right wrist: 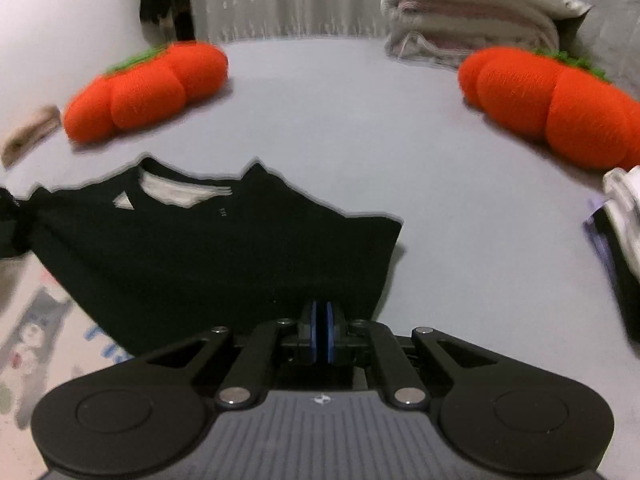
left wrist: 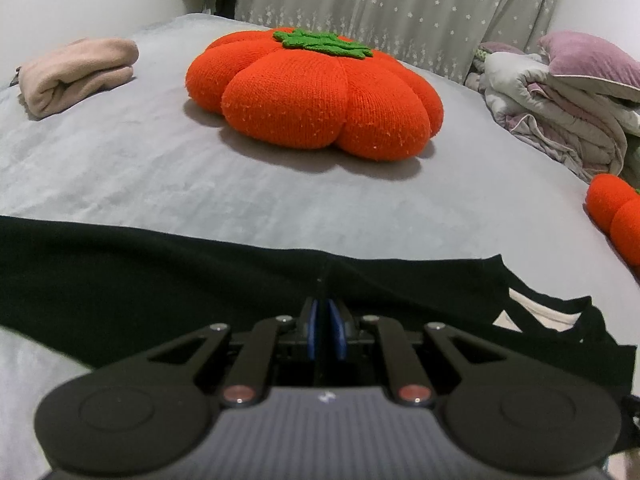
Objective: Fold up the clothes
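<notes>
While working across the bed [left wrist: 120, 160], mind its soft grey cover: can ripple under dragged cloth and spoil a straight fold. Keep clear of the pumpkin cushion [left wrist: 320, 100] sitting mid-bed; could catch or nudge a fold swung too far towards it.

Find the black shirt [left wrist: 120, 272] spread fairly flat on the near side of the pumpkin cushion, well apart from it. Judge it limp and thin: likely to sag, double over crookedly or slide away if lifted from one point only.

See the left hand-held gripper [left wrist: 324, 324] narrowed almost to nothing over the shirt, with a crease running from its pads towards the pumpkin cushion; apparently nipping a thin pinch of black cloth. Expect that pinch to slip free under a sharp tug.

See the right hand-held gripper [right wrist: 320, 328] closed tight at the shirt edge farthest from the pumpkin cushion; cannot tell about any cloth between its pads. Risk lifting nothing on that side and skewing the fold. Note the blur in the right wrist view: hints at haste, bad for an even edge.

Watch the pale neck lining [right wrist: 180, 194] at the collar: could land off-centre and betray a lopsided fold.
</notes>
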